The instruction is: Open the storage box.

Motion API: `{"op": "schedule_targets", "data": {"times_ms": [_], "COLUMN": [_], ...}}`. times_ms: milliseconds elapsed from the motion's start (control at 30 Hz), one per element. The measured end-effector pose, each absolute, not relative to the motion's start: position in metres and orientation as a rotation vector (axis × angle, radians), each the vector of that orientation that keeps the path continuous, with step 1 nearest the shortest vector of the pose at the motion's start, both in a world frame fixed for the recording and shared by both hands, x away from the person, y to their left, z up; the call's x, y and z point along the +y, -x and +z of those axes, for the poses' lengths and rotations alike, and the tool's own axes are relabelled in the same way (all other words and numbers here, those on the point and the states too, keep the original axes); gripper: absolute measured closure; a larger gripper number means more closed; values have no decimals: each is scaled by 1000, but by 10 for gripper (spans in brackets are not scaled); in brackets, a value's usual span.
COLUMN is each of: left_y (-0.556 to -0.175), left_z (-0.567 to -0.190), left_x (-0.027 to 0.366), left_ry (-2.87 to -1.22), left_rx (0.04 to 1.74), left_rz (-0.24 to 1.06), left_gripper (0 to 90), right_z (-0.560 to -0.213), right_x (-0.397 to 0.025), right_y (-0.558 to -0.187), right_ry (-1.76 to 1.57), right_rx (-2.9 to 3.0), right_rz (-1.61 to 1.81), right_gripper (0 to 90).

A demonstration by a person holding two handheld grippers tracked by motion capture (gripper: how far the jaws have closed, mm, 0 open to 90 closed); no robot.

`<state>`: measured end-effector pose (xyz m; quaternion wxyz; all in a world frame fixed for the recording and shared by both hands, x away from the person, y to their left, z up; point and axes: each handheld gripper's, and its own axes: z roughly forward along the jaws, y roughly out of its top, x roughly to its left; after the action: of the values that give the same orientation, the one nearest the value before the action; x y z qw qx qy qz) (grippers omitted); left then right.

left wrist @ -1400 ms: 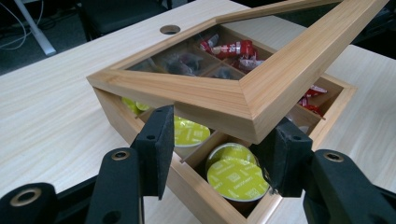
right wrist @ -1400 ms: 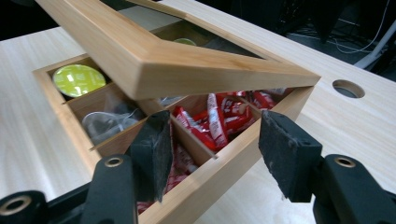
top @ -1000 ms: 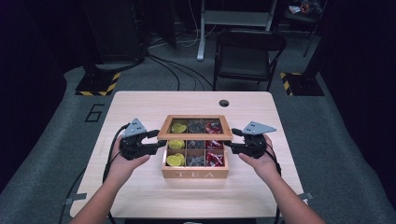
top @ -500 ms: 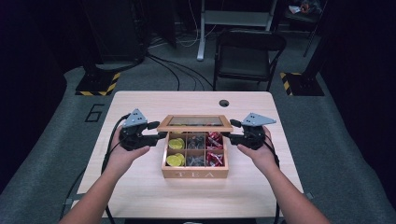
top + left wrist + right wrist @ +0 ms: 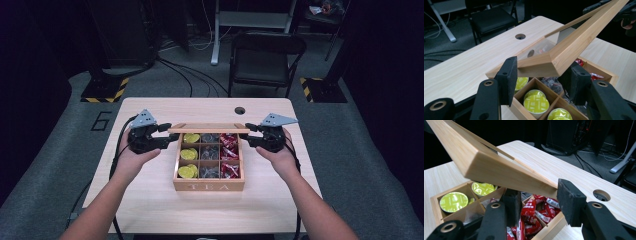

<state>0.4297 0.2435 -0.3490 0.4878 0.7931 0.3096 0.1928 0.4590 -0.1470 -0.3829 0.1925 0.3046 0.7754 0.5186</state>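
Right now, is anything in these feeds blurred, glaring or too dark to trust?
High view: soft overall, the table evenly lit, the room behind it very dark. Left gripper view: the lid sharp, its clear pane faintly hazy, the near jaws slightly soft. Right gripper view: the lid's near edge blurred, the red packets sharp.

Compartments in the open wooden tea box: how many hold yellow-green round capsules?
3, all in the wooden tea box's left column: far, middle and near. The raised wooden lid partly covers the far row, so more capsules may be hidden.
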Motion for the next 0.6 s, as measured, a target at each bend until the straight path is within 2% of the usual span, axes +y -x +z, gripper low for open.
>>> {"op": "schedule_targets", "data": {"times_ms": [600], "left_y": [-461], "left_z": [-371], "left_x": [246], "left_ry": [-1940], "left_rx": [809], "left_rz": [498], "left_gripper": [492], "right_z": [-372], "right_x": [-146], "right_y": [-472], "right_ry": [-863], "right_rx": [2161], "right_rz": [1457], "right_gripper": [555]}}
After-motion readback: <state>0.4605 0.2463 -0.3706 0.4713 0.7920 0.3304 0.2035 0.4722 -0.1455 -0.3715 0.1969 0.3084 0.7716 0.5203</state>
